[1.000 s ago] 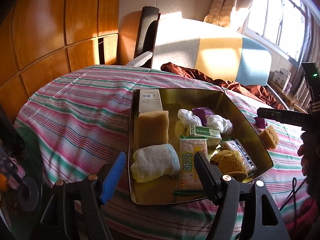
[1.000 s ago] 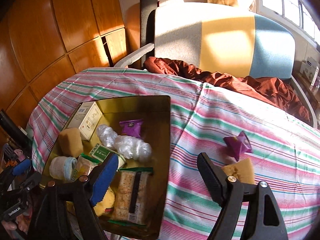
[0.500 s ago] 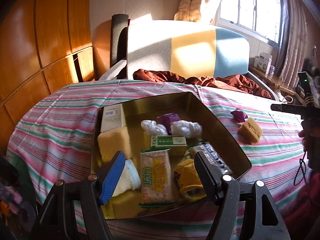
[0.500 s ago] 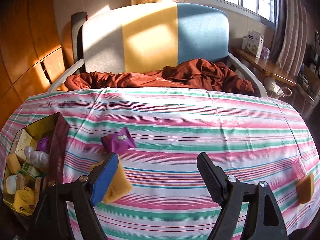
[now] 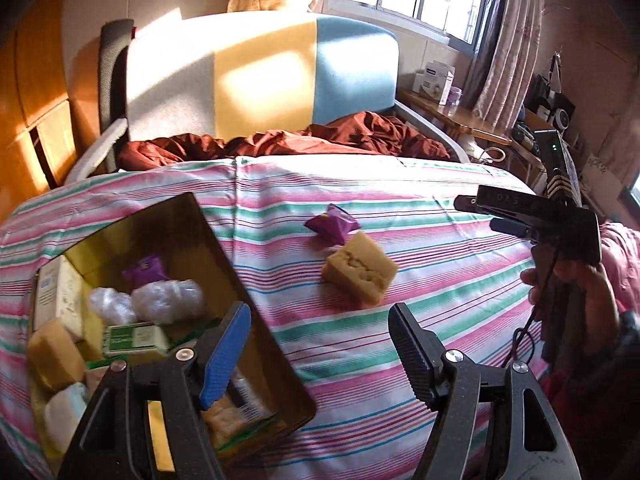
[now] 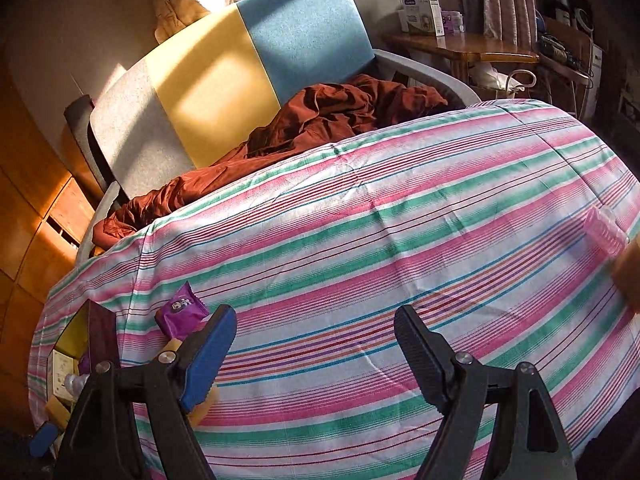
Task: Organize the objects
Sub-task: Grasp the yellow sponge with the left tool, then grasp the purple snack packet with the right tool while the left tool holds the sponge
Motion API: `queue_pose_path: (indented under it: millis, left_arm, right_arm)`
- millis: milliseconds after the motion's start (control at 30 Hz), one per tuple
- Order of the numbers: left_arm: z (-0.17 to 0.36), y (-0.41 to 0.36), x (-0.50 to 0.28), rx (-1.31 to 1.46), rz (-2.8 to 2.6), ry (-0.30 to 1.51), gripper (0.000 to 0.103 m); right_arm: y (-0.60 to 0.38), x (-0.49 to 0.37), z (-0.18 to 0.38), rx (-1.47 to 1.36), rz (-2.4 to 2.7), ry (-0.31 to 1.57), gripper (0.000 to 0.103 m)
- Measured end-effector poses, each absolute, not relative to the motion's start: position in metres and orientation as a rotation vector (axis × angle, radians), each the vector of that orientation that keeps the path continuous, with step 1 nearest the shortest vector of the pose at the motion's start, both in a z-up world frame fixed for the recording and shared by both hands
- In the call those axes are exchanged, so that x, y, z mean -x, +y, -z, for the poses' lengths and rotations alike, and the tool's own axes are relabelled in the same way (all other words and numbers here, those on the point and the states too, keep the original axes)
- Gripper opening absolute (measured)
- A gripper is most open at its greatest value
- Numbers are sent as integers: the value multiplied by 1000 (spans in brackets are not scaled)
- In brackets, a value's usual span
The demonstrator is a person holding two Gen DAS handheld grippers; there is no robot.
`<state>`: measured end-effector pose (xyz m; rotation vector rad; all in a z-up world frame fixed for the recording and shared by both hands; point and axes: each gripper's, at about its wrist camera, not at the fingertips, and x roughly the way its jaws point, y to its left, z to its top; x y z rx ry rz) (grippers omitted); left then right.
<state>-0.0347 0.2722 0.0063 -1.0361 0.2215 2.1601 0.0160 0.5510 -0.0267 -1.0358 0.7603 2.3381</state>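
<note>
Left wrist view: a yellow sponge block with a rough, pitted top lies on the striped cloth of the counter, touching a purple snack packet and apart from the gold tin box full of small things. The left gripper points down at the cloth with its jaws released and empty. The right gripper also stands apart and empty over bare stripes, near a pink ribbed roller.

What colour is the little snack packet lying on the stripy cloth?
Purple snack packet; the left wrist view shows it best.
</note>
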Motion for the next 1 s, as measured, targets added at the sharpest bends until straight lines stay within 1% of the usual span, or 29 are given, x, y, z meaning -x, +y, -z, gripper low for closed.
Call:
queue_pose_path:
  millis: [67,133,233,267,300,367,433,567,667,700,733,767,800,833,900,1000]
  left_arm:
    - [-1,298,41,1088,-2123,208,73]
    - [7,320,50,1154,-2092,174,78]
    - [21,349,63,1246,-2067,149,80]
    - [26,358,67,1279,-2050,138,82]
    - [33,365,72,1318,-2051,130,87]
    - [43,377,81,1368,-2054,109,90]
    - [52,384,88,1389,-2103,95,97]
    - [70,388,104,1494,-2141,48,98]
    - [81,393,111,1517,-2152,36,97]
    - [85,396,114,1521,-2164,48,93]
    - [89,398,115,1532,-2171,74,82]
    - [91,401,113,1523,-2188,118,80]
    - [89,403,109,1473,-2196,153,71]
    - [88,406,104,1433,-2181,189,65]
    - [87,406,91,1363,-2173,235,62]
    - [86,398,64,1252,-2153,318,60]
  right_arm:
    - [551,-17,25,1029,-2348,776,82]
    - [553,-18,24,1017,-2353,796,82]
    - [558,-21,25,1005,-2357,857,82]
    - [560,-22,25,1000,-2358,880,82]
    - [561,-23,25,996,-2356,897,82]
    - [563,-24,24,984,-2361,920,82]
    - [565,-26,23,976,-2360,935,83]
    - [567,-26,24,973,-2366,962,83]
    - [566,-26,23,971,-2370,962,83]
    - [567,-26,23,971,-2369,961,83]
    - [567,-26,23,973,-2366,960,83]
    - [568,-26,24,975,-2363,964,83]
    - [568,-26,24,973,-2361,968,83]
    - [569,-26,24,973,-2360,968,83]
    - [569,-26,25,977,-2355,962,83]
    - [570,-26,27,987,-2346,962,83]
